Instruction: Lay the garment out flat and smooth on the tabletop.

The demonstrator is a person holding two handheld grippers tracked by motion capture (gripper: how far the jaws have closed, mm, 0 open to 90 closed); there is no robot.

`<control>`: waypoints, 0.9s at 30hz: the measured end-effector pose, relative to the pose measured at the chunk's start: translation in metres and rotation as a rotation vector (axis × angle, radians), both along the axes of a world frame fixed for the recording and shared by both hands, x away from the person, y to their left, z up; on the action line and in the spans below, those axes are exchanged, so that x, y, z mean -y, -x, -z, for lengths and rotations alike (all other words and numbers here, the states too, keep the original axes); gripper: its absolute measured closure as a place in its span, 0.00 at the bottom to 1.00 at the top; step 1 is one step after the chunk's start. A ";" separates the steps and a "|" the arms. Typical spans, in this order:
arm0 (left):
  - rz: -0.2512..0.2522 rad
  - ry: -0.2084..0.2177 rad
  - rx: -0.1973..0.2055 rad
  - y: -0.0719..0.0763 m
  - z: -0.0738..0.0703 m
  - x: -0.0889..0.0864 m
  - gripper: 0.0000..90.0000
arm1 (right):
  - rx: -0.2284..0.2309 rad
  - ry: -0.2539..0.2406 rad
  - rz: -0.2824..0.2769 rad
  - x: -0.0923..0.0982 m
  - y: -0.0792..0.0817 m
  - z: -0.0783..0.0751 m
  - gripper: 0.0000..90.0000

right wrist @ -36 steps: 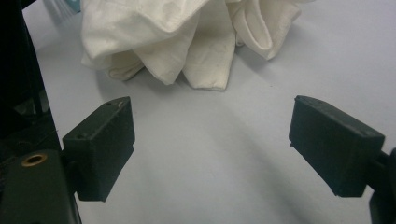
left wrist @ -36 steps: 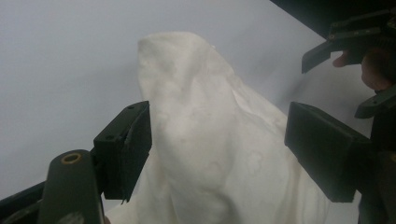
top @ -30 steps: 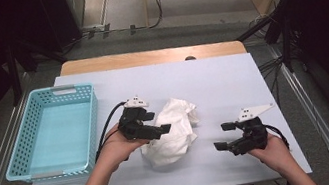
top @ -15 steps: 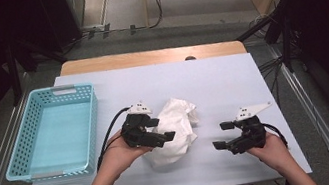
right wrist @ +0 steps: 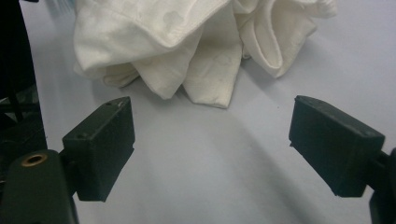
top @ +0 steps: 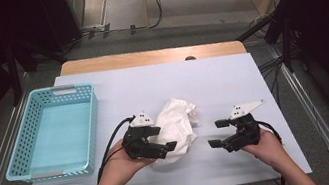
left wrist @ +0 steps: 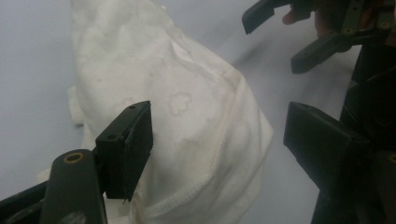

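Observation:
A crumpled white cloth (top: 178, 123) lies in the middle of the white table (top: 231, 76). My left gripper (top: 162, 140) is at its near left edge. In the left gripper view a bulge of the cloth (left wrist: 201, 116) sits between the jaws of the left gripper (left wrist: 219, 149). The left pad (left wrist: 128, 147) is at the fabric and the right pad (left wrist: 320, 140) stands clear of it. These jaws have just been closing a little. To the right of the cloth my right gripper (top: 217, 134) is open, with bare table between its jaws. The right gripper (right wrist: 210, 149) has the cloth (right wrist: 187, 46) ahead of it.
An empty light-blue plastic basket (top: 89, 130) stands at the table's left side. A strip of wooden tabletop (top: 146, 57) runs along the far edge. In the left gripper view the right gripper (left wrist: 299, 32) is at the top right. Dark stands and cables surround the table.
The left hand has shifted a little toward the person and to the right, bringing its jaws around the cloth's near left edge. The right hand has stayed put.

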State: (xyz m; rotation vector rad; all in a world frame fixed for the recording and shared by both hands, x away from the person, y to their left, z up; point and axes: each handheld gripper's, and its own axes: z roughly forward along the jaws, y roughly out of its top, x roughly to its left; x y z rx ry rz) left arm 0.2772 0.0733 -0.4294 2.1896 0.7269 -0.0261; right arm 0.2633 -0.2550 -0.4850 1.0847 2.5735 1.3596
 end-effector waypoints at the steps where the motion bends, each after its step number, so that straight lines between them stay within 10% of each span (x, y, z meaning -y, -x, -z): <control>1: 0.004 -0.003 -0.001 0.000 0.001 0.000 0.30 | -0.002 -0.005 0.002 0.000 -0.001 0.000 0.14; 16: 0.054 -0.052 0.024 0.007 0.015 0.012 0.36 | -0.024 0.003 0.000 -0.004 -0.005 0.004 0.14; 27: 0.017 -0.090 0.032 -0.001 0.029 0.012 0.61 | 0.002 0.014 0.000 -0.011 -0.008 0.005 0.15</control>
